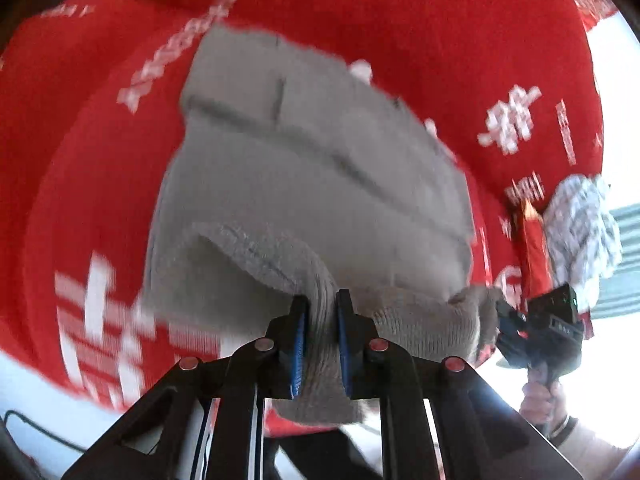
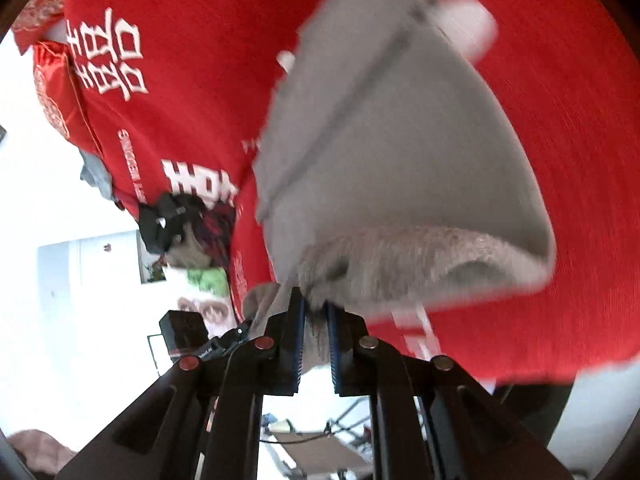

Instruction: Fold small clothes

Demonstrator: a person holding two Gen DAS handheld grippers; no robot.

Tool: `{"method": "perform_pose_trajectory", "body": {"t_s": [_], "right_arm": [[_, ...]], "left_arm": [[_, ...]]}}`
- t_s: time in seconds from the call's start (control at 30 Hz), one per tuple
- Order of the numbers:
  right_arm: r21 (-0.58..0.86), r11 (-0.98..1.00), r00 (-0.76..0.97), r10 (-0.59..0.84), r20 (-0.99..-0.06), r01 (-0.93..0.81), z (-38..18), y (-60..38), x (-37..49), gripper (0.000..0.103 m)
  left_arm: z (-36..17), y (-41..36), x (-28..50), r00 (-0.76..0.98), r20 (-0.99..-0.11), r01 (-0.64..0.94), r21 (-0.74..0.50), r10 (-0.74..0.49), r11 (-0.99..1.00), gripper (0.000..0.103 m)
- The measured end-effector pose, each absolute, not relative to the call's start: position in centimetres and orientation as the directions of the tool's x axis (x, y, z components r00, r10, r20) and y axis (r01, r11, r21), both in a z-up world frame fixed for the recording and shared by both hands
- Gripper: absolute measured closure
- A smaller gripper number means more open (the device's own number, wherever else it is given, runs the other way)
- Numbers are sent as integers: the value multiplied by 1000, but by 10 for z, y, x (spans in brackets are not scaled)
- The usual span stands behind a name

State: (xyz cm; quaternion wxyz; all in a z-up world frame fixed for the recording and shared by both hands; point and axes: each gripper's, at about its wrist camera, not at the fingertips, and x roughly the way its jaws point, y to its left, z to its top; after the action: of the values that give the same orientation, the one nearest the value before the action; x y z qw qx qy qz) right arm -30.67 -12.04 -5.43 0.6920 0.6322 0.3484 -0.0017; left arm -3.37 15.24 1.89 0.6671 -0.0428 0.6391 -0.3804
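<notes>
Red cloth (image 1: 400, 20): you are working over a big red cover printed with white characters; it fills most of both wrist views and lies under everything else.
Grey garment (image 1: 304, 184): the piece you are folding is a small grey knitted item with seams, lifted at its near edge and draped away from you onto the red cloth; the pictures are too blurred to say how much of it rests flat.
Other clothes (image 1: 580, 224): a checked white bundle sits at the far right edge of the cloth, well apart from the grey piece.
Left gripper (image 1: 322, 316): your jaws are closed on a bunched fold of the ribbed grey hem.
Right gripper (image 2: 314, 312): closed the same way on the fuzzy grey edge, further along that same side; from the left wrist view you can see it just beside the hem.
Risk, slipping: each grip looks like a thin pinch, so I judge a quick pull could drag the knit free.
Risk, skew: if one hand leads, the fold will likely land crooked.
Risk, snagging: dragging low could rumple the red cloth beneath.
</notes>
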Motion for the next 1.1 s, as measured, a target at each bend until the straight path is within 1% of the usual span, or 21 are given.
{"method": "perform_pose_trajectory", "body": {"t_s": [0.1, 0.13, 0.2, 0.23, 0.27, 0.3, 0.33, 0.37, 0.43, 0.47, 0.5, 0.53, 0.57, 0.67, 0.73, 0.83, 0.97, 1.07, 1.1], "right_arm": [[863, 196, 768, 396, -503, 465, -58, -154, -282, 93], [863, 185, 772, 387, -505, 471, -57, -163, -279, 96], [854, 159, 778, 355, -518, 495, -63, -184, -273, 96], [853, 148, 784, 341, -520, 501, -65, -190, -267, 96], [850, 139, 785, 330, -524, 509, -64, -196, -261, 95], [844, 129, 785, 318, -532, 520, -64, -204, -259, 95], [836, 130, 780, 308, -545, 533, -62, -207, -255, 92], [823, 145, 768, 299, -566, 550, -58, -211, -256, 91], [782, 216, 725, 295, -623, 584, -49, -214, -254, 91], [761, 258, 702, 294, -649, 596, -45, -214, -255, 84], [730, 315, 671, 290, -682, 606, -39, -212, -252, 77], [696, 375, 638, 285, -715, 612, -34, -210, -249, 54], [664, 426, 610, 276, -742, 615, -30, -207, -248, 42], [598, 528, 551, 266, -791, 603, -28, -201, -242, 42], [554, 576, 503, 265, -822, 601, -32, -198, -235, 42], [519, 614, 458, 272, -846, 595, -41, -198, -227, 42], [504, 634, 430, 284, -857, 586, -51, -201, -218, 42], [502, 630, 420, 291, -860, 592, -55, -204, -212, 42], [496, 634, 411, 291, -864, 593, -58, -204, -210, 42]], "left_arm": [[18, 133, -7, -45, -837, 436, -508, -546, 743, 87], [20, 126, 4, -9, -850, 432, -478, -527, 765, 87], [19, 124, 13, 19, -864, 429, -448, -503, 785, 87], [19, 122, 19, 27, -875, 422, -429, -484, 799, 80], [17, 120, 24, 33, -889, 413, -404, -457, 816, 70], [20, 120, 28, 52, -900, 406, -376, -432, 833, 41], [23, 126, 27, 84, -903, 407, -355, -422, 841, 24], [28, 130, 26, 127, -903, 418, -327, -410, 848, 24], [34, 132, 25, 135, -907, 466, -296, -398, 834, 23], [34, 128, 24, 124, -913, 488, -286, -389, 825, 23], [34, 125, 23, 115, -919, 509, -272, -378, 817, 23], [32, 118, 20, 99, -929, 547, -250, -358, 799, 23], [31, 113, 17, 88, -936, 574, -232, -341, 785, 23], [20, 92, 11, 32, -954, 640, -210, -299, 739, 23], [11, 80, 12, -20, -961, 659, -221, -277, 719, 23], [-3, 66, 17, -46, -969, 664, -210, -241, 717, 23], [-20, 58, 25, -110, -963, 646, -258, -246, 718, 23], [-24, 55, 29, -153, -949, 643, -307, -275, 702, 24], [-24, 54, 29, -163, -945, 649, -319, -283, 691, 34]]}}
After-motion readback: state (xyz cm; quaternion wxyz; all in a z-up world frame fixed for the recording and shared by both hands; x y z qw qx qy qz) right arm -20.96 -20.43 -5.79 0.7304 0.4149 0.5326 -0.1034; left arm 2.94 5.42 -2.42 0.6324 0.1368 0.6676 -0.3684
